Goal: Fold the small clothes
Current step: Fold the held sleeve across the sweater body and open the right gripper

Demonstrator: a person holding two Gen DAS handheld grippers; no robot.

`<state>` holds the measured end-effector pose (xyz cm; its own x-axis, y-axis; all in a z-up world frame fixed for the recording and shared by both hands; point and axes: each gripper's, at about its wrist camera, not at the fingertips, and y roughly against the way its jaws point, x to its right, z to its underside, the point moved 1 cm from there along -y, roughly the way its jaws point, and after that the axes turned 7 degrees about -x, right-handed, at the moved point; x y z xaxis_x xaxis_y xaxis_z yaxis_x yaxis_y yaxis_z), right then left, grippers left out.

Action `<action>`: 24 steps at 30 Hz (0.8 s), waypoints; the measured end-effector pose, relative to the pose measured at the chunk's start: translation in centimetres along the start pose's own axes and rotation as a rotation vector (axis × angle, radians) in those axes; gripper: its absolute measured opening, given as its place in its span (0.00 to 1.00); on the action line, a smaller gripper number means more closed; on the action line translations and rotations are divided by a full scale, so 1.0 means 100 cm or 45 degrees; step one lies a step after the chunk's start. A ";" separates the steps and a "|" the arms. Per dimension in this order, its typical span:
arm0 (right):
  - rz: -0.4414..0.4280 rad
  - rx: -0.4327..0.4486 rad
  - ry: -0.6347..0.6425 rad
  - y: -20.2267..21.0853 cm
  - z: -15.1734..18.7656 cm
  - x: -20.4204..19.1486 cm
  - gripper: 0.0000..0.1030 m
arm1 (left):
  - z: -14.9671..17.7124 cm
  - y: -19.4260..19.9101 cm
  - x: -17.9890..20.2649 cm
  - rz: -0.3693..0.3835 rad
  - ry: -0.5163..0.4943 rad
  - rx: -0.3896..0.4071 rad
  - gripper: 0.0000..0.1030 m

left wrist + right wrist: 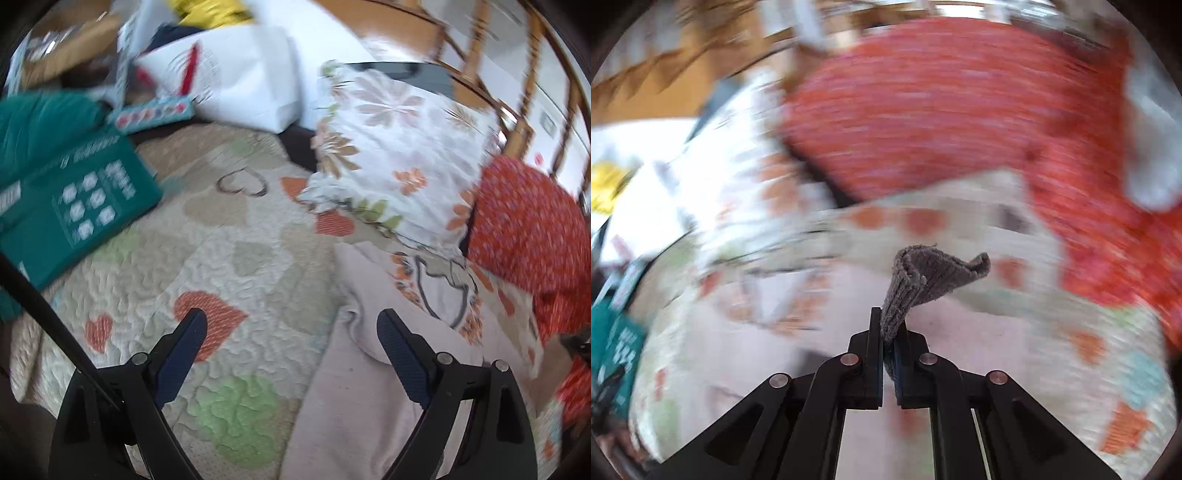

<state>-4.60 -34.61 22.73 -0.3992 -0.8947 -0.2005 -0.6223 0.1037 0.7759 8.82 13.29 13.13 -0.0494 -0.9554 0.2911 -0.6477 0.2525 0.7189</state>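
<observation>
A pale pink garment [369,387] with a printed picture lies spread on the heart-patterned quilt [229,266]. My left gripper [290,321] is open above it, its right finger over the garment's folded edge, its left finger over bare quilt. My right gripper [888,328] is shut on a small grey ribbed knit piece [923,277], which sticks up from between the jaws. The right wrist view is blurred; the pink garment [768,332] shows below it.
A floral pillow [399,147] and a red patterned cloth [532,236] lie at the back right. A green box [74,206], a white bag [236,74] and clutter sit at the back left. Wooden chair rails [517,74] stand behind.
</observation>
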 end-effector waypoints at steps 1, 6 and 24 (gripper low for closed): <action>-0.046 -0.016 0.051 -0.010 -0.006 -0.033 0.05 | -0.003 -0.003 -0.009 0.003 0.054 -0.027 0.90; -0.163 -0.104 0.272 -0.069 -0.004 -0.168 0.05 | -0.008 -0.003 -0.044 0.089 0.245 -0.062 0.90; -0.407 -0.511 0.565 -0.204 0.066 -0.312 0.38 | -0.011 0.000 -0.081 0.047 0.409 -0.051 0.90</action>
<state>16.10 -5.96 9.21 0.1309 -0.9569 -0.2592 -0.3310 -0.2886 0.8984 10.04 21.17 11.50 0.1744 -0.8500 0.4972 -0.6191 0.2980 0.7266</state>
